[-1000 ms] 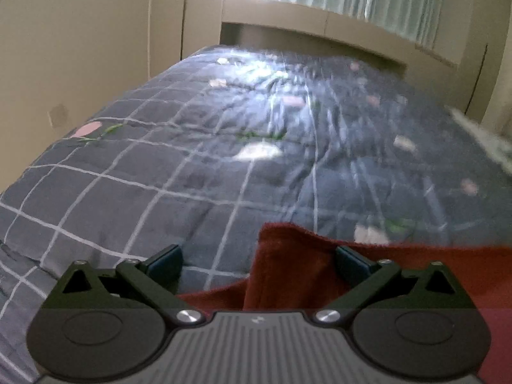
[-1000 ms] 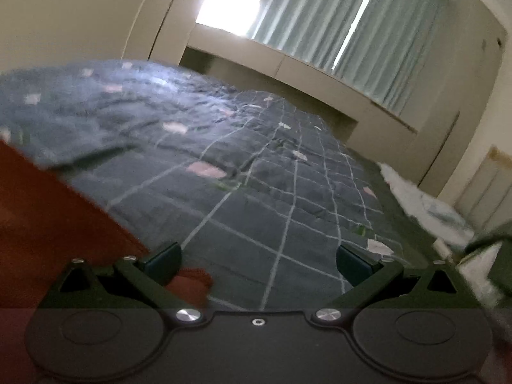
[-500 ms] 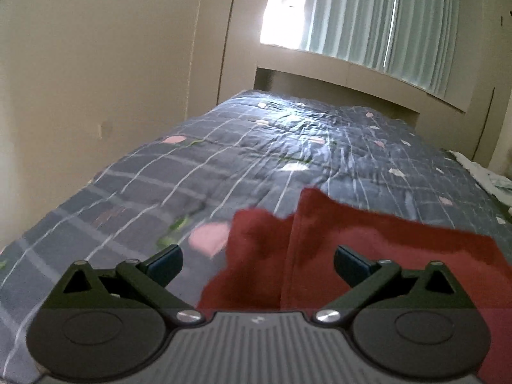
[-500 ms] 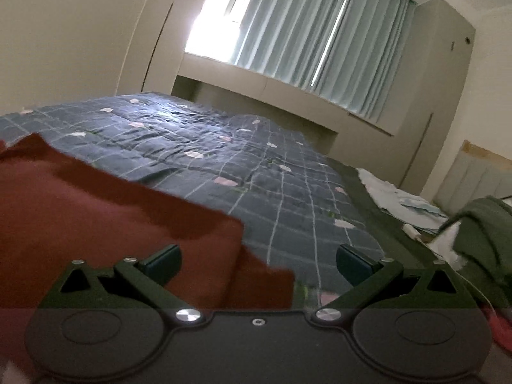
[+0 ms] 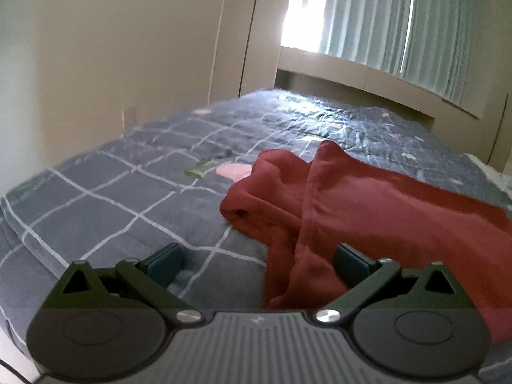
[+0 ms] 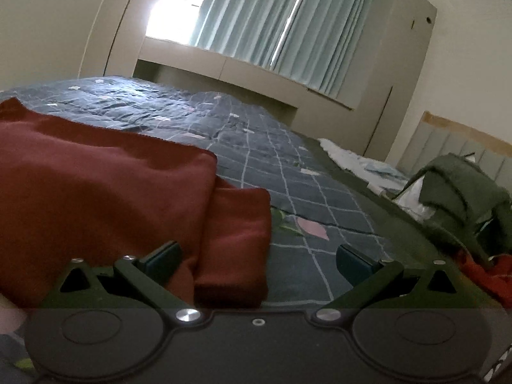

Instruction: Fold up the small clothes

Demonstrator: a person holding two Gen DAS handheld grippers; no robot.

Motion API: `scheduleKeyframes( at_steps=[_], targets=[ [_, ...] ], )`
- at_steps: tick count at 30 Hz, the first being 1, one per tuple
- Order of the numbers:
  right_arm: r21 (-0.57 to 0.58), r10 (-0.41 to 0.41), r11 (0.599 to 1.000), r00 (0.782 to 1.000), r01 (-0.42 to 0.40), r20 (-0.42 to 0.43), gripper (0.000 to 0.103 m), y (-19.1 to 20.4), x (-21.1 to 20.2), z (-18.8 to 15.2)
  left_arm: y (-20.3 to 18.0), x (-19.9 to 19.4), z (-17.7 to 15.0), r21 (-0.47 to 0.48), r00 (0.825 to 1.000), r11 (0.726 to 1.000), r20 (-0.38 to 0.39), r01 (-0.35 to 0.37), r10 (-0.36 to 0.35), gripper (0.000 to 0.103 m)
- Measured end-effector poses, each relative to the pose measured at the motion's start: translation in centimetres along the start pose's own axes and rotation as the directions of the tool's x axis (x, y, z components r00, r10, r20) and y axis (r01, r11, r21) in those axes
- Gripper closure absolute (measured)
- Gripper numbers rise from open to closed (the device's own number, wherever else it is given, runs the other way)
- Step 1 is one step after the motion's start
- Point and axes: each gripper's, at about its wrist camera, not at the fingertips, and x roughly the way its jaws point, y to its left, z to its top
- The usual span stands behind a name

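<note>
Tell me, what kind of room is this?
Most likely a bedroom. A big bed with a grey checked quilt fills the view, pale curtains hang over a bright window, and a padded headboard stands at one side. A red garment lies on the quilt, waiting to be folded.

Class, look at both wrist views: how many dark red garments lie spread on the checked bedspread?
1. The dark red garment lies on the checked bedspread, between the open left gripper and open right gripper. More clothes may be hidden in the pile at right.
</note>
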Motion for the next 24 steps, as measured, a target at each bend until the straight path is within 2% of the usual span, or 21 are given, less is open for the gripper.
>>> scheduleKeyframes(
  at_steps=[9, 14, 18, 24],
  targets=[
    [-0.074, -0.123, 0.989, 0.986, 0.131, 0.109, 0.001, 1.8, -1.7, -0.8, 0.9, -0.3, -0.2, -0.041, 0.999, 0.998, 0.013, 0.039, -0.039, 0.000],
    [0.049, -0.142, 0.989, 0.981, 0.137, 0.131, 0.001, 1.1, -4.6, 1.0, 1.2, -0.4, -0.2, -0.057, 0.998, 0.996, 0.019, 0.062, -0.061, 0.000],
    [0.014, -0.051, 0.999, 0.986, 0.049, 0.156, 0.000, 2.6, -5.2, 4.1, 1.4, -0.2, -0.1, -0.067, 0.997, 0.995, 0.017, 0.075, -0.074, 0.000],
    [-0.044, 0.137, 0.990, 0.985, -0.133, 0.108, 0.001, 6.9, -1.7, 9.5, 1.5, -0.1, 0.0, -0.074, 0.996, 0.994, 0.015, 0.085, -0.084, 0.000]
  ],
)
